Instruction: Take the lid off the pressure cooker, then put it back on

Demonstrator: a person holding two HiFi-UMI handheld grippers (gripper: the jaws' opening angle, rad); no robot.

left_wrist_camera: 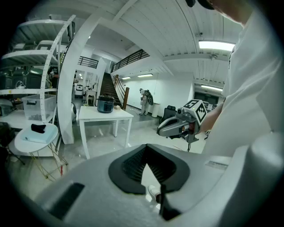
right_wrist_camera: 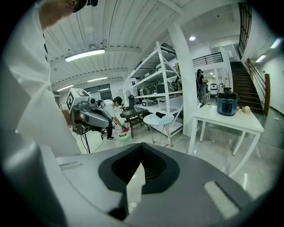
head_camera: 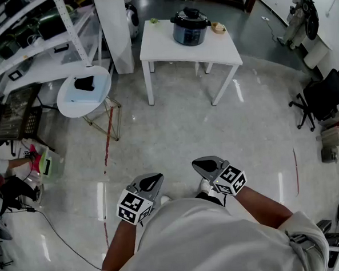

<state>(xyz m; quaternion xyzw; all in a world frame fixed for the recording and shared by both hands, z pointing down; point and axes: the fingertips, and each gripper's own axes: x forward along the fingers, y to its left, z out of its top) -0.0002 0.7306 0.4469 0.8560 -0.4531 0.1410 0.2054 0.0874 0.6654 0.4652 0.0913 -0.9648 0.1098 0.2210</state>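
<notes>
Two empty grippers, left gripper (head_camera: 151,179) and right gripper (head_camera: 205,163), keep jaws pressed together at waist height; pressure cooker (head_camera: 190,26), lid (head_camera: 189,14) on, stands on the far desk (head_camera: 170,49); ceiling lights (left_wrist_camera: 216,45) show only in gripper views.

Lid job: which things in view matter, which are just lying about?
Job: dark round pressure cooker, black lid on; white rectangular table under it; left gripper; right gripper.
Lying about: round white side table; black office chair; white metal shelving; small tan dish.
</notes>
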